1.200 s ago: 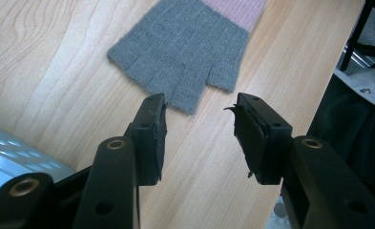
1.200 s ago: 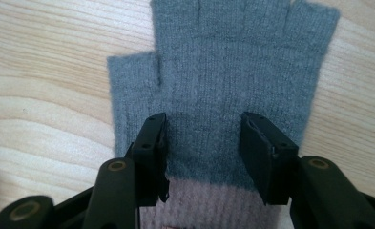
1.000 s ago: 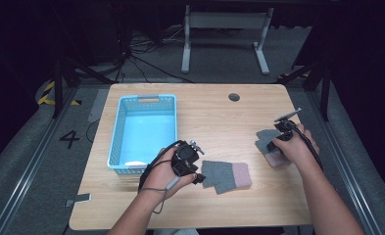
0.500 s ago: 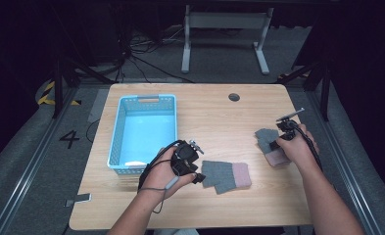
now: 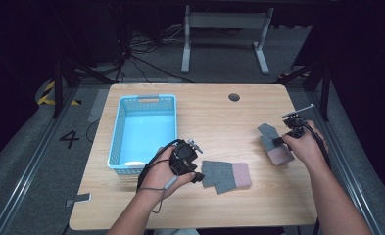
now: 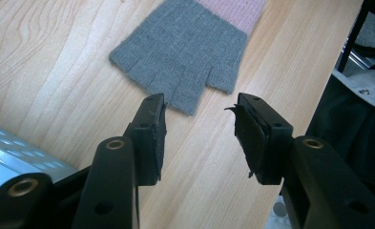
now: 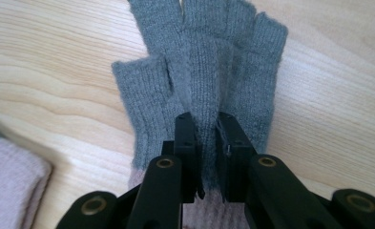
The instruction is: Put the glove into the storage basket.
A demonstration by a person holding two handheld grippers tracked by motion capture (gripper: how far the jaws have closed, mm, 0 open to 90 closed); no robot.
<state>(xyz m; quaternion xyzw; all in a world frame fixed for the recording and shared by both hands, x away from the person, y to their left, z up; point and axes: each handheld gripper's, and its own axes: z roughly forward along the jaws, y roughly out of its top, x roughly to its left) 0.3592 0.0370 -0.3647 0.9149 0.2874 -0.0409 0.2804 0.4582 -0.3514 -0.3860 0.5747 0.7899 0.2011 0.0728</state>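
A ribbed blue basket (image 5: 131, 161) sits left on the wooden tabletop (image 5: 214, 112). Beside it the left tool (image 6: 199, 129) gapes over bare wood just short of a flat knitted grey glove (image 5: 225, 175), pink cuff pointing right. Far right, the right tool (image 7: 206, 143), jaws just closed, pinches a matching fingerless glove (image 7: 209, 86), fingers pointing away from it.

The bench (image 5: 214, 117) is evenly lit from above in the high view, while the floor and the room around it are left in deep darkness. Only short, soft shadows are cast beside the basket (image 5: 143, 129) and the gloves. That picture is slightly soft, with fine detail lost. In both gripper views the wood is brightly lit with pale glare toward the upper edges. The knit of the grey glove (image 7: 209, 62) is rendered sharply; the nearest claw parts are blurred.
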